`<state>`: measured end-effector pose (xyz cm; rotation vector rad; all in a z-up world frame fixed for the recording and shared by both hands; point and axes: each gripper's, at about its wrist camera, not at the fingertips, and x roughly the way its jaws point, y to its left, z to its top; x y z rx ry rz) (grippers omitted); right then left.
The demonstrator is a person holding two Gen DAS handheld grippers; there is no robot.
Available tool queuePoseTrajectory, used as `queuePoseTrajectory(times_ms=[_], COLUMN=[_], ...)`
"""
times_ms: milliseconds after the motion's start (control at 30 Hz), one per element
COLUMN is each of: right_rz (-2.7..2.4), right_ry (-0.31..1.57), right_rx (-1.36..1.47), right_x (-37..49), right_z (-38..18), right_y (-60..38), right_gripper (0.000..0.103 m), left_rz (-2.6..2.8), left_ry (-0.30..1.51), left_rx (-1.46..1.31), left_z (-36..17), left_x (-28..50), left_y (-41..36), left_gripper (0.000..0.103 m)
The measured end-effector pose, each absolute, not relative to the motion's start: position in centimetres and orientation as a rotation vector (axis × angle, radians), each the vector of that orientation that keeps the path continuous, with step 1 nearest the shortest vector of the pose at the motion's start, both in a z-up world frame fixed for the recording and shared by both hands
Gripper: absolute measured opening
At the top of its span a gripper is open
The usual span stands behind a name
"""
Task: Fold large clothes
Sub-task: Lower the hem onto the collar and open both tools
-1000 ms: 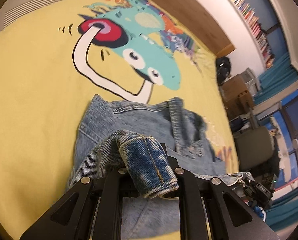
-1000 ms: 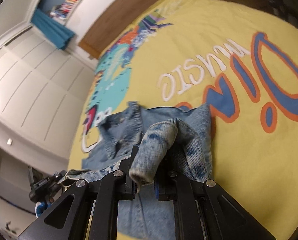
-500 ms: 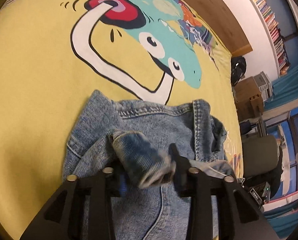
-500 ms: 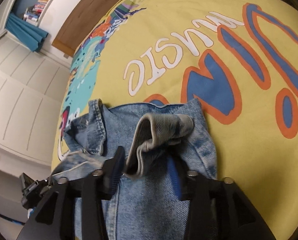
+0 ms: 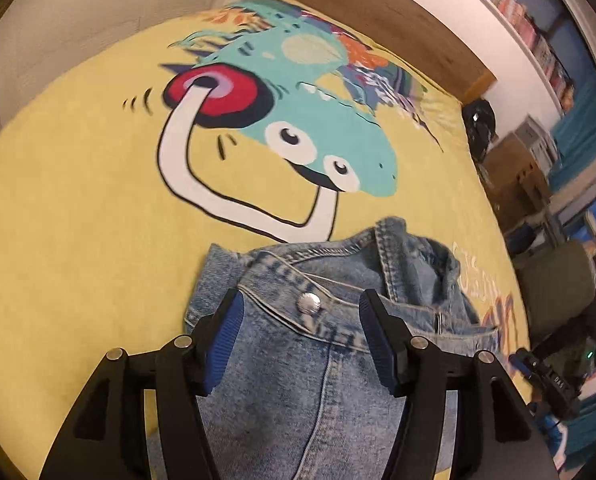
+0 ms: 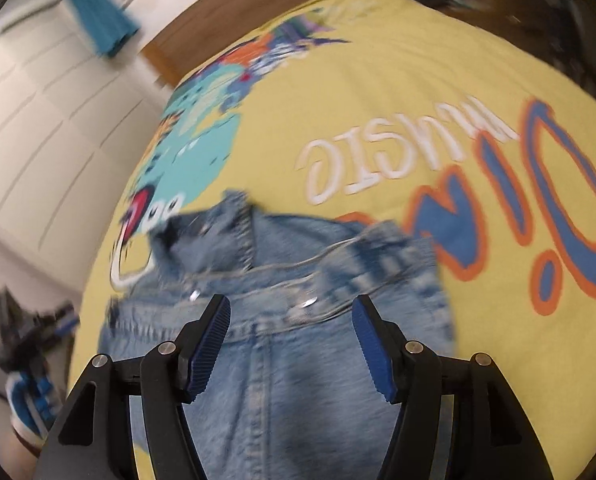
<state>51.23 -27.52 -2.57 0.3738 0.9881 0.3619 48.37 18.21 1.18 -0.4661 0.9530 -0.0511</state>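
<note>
A light blue denim jacket (image 5: 318, 368) lies folded on a yellow bedspread (image 5: 78, 200) with a cartoon print. It also shows in the right wrist view (image 6: 298, 360), blurred by motion. My left gripper (image 5: 300, 320) is open and empty, just above the folded jacket near a metal snap button (image 5: 309, 303). My right gripper (image 6: 290, 326) is open and empty, above the jacket's other side. The right gripper shows at the lower right of the left wrist view (image 5: 554, 380).
The bed has a wooden headboard (image 5: 378, 12). Cardboard boxes (image 5: 514, 176), a grey chair (image 5: 554, 284) and a bookshelf (image 5: 538, 28) stand beyond the bed's far side. White wardrobe doors (image 6: 38, 120) stand on the other side.
Both grippers held rolled denim edges one second ago. They opened, let the denim drop onto the jacket, and pulled back and up from it.
</note>
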Motion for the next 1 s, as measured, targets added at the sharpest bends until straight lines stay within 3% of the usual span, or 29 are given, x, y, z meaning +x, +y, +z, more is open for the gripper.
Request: queuePoseTrajectory(times_ms=[433,767,1000], right_rz=[0.428,0.363,0.329], right_ry=[1.075,1.079,1.046], right_rx=[-0.026,-0.016,0.045], right_x=[50.8,54.1,52.7], right_z=[-7.8,-9.7,-7.0], right_y=[-14.4,-14.2,-15.7], right_gripper=[0.065,0.068,0.069], left_rz=[-0.158,-0.076,-0.049], left_ry=[1.091,1.157,1.123], left_rx=[-0.202,-0.072,-0.065], left_z=[-5.5,-8.5,-6.2], left_x=[49.7,52.4,50.7], left_y=[9.3,7.7,7.5], left_gripper=[0.054,0.062,0.062])
